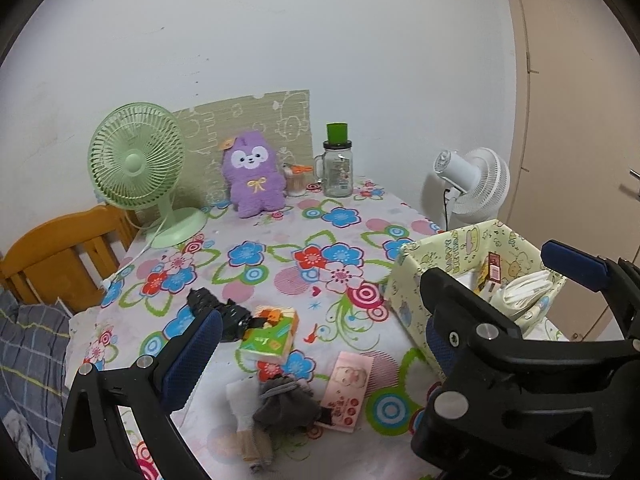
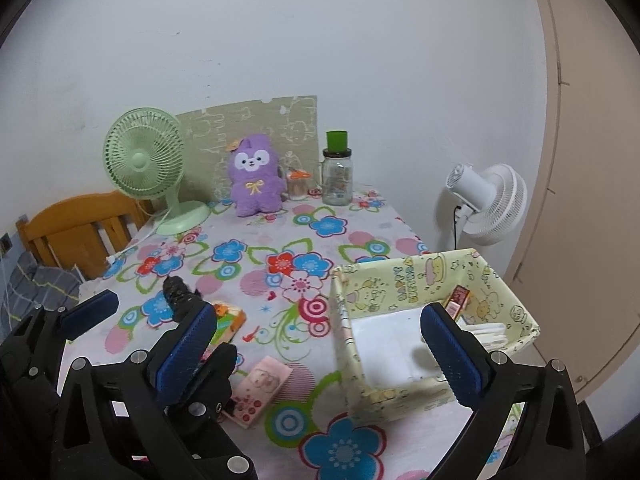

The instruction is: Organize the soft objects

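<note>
On the floral tablecloth lie a black crumpled item, a green tissue pack, a pink packet and a grey and white sock bundle. A purple plush sits at the back. A yellow fabric box at the right holds white folded items. My left gripper is open above the pile. My right gripper is open and empty, over the box's near left corner.
A green fan stands back left, a glass jar with a green lid back centre, a white fan beyond the table's right edge. A wooden chair and plaid bedding are at left.
</note>
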The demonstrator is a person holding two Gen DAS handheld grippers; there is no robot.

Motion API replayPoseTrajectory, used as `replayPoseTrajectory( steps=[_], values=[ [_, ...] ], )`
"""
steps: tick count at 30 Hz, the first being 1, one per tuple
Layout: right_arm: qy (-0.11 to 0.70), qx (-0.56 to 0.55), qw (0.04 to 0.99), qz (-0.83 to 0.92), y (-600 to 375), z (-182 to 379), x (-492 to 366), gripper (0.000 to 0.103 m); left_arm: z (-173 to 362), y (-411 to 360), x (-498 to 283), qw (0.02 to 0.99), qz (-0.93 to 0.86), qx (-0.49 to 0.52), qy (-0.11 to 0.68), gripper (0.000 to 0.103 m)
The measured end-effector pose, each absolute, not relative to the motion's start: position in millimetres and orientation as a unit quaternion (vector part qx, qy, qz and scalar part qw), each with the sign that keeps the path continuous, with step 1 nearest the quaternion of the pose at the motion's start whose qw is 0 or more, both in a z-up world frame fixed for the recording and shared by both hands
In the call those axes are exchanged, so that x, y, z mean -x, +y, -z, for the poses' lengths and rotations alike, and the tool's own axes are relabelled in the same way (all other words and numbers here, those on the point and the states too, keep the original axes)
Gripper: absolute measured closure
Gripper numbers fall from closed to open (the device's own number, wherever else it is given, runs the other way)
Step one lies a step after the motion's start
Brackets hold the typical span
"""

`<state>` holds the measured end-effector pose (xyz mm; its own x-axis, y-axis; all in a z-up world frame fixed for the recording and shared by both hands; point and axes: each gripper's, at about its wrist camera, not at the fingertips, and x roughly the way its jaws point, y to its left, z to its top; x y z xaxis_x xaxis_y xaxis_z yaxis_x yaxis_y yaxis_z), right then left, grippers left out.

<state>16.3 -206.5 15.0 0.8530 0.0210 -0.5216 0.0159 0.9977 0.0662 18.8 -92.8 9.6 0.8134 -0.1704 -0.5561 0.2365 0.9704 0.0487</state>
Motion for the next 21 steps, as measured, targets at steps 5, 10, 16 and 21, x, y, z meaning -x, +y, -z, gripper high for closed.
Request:
replayPoseTrajectory(
  steps=[5, 10, 16, 21],
  values=[
    [0.263, -0.025, 0.964, -0.014, -195.2, -15.7, -13.8, 0.000, -8.8, -82.1, -15.9, 0.952, 0.100, -0.054, 0.285, 0.000],
    [0.269, -0.022, 0.963, -0.024, -186.1, -11.1, -14.9, 0.000, -5.4, -72.1, -13.4, 0.952, 0.092, -0.052, 0.287, 0.000],
    [0.280, -0.020, 0.959, -0.045, -176.8, -1.0, -19.5, 0.000, 3.8, -61.4, -15.6, 0.950, 0.081, -0.049, 0.298, 0.000],
    [0.285, -0.017, 0.957, -0.050, -169.8, 5.4, -22.2, 0.000, 11.5, -52.4, -18.1, 0.948, 0.075, -0.047, 0.306, 0.000]
  ],
)
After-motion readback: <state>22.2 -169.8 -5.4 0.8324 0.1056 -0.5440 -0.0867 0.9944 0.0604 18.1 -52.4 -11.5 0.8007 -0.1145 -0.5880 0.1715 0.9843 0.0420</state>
